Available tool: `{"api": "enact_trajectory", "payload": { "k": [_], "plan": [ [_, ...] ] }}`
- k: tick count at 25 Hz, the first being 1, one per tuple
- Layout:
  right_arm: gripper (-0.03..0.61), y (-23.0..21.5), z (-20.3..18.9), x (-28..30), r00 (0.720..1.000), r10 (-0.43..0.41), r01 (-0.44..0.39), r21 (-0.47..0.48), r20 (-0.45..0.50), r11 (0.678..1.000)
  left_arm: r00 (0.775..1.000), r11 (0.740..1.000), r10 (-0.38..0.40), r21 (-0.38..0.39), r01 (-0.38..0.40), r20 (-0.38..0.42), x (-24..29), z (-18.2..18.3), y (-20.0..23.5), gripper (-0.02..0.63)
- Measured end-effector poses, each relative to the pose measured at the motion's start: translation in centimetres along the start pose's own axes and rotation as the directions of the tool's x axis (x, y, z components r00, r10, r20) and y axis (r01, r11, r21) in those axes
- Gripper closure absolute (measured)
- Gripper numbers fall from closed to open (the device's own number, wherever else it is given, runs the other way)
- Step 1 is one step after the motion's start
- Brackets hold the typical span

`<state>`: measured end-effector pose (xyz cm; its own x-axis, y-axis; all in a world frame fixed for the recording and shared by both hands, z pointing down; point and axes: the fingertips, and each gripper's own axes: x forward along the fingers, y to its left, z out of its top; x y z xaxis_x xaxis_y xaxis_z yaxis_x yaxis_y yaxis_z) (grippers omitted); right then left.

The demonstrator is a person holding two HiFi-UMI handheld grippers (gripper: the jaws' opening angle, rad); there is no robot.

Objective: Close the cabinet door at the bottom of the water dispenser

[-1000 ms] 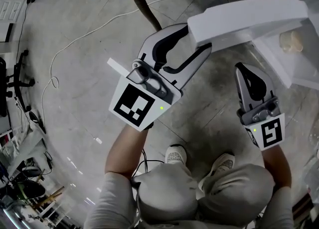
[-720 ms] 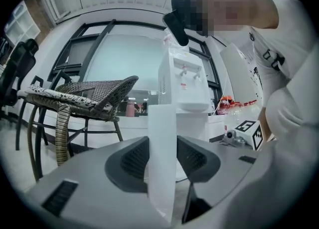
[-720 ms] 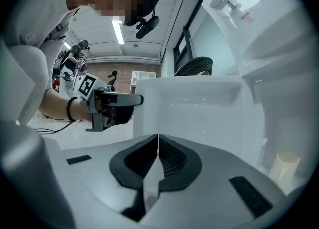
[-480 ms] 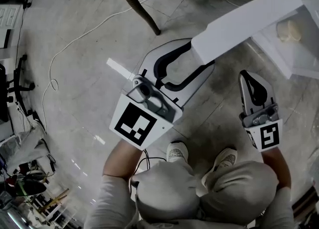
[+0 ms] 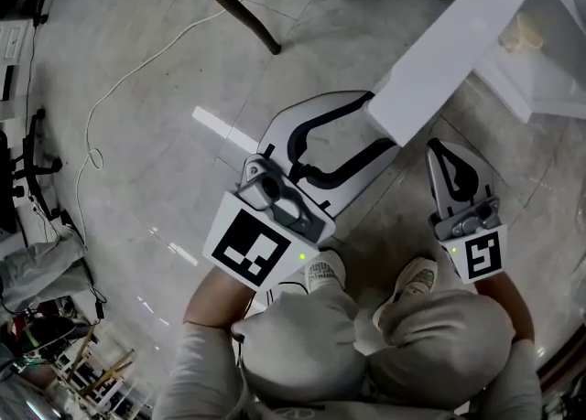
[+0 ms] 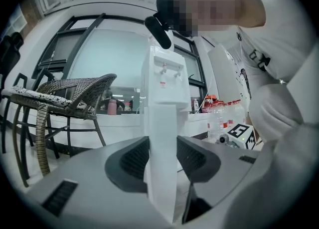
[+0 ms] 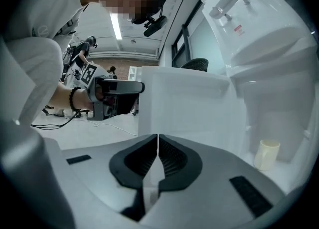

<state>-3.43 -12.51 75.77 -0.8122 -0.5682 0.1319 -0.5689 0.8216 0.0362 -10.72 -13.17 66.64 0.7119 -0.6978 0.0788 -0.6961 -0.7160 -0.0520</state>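
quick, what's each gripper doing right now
left gripper: closed on the edge of the cabinet door
right gripper: closed, holding nothing

Three cameras, one shared door (image 5: 449,52) (image 6: 162,173) (image 7: 184,108)
The head camera looks steeply down from above onto the floor (image 5: 165,89); both gripper cameras sit low, looking level along their jaws, close to the door.

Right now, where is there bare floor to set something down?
Bare floor left of the left gripper, out to the white cable. Crowded on the right: cabinet door, right gripper, shoes and the open cabinet.
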Motion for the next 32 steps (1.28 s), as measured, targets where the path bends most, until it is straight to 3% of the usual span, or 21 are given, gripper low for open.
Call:
{"api": "enact_trajectory", "payload": {
  "k": [8,12,15,23,25,32],
  "plan": [
    [0.550,2.0,-2.1,-1.4,0.999,0.007,-0.007,0.009,-0.033,1.000,0.999,1.000,-0.025,0.008,0.025,0.023,0.6,0.3,-2.6,0.434],
    [0.460,2.4,-2.7,-1.4,0.998,0.007,-0.005,0.024,-0.059,1.000,0.999,0.999,-0.042,0.010,0.042,0.028,0.7,0.6,-3.1,0.433],
    [0.434,2.1,-2.7,-1.1,0.998,-0.014,0.015,0.012,-0.063,1.000,0.998,0.999,-0.049,0.013,0.049,0.035,0.9,0.7,-3.6,0.431],
    [0.382,2.3,-2.8,-0.1,0.998,-0.032,0.033,0.012,-0.059,0.999,0.988,0.988,-0.151,0.041,0.149,0.040,2.4,1.0,-6.7,0.417],
    [0.369,2.3,-3.2,-0.3,0.997,-0.044,0.046,0.021,-0.065,0.999,0.984,0.983,-0.175,0.053,0.173,0.041,2.7,1.0,-7.5,0.453],
    [0.368,0.1,-2.8,-2.7,0.990,-0.137,0.139,0.028,-0.045,0.990,0.968,0.968,-0.244,0.067,0.241,0.058,4.5,1.3,-10.3,0.483]
  ]
}}
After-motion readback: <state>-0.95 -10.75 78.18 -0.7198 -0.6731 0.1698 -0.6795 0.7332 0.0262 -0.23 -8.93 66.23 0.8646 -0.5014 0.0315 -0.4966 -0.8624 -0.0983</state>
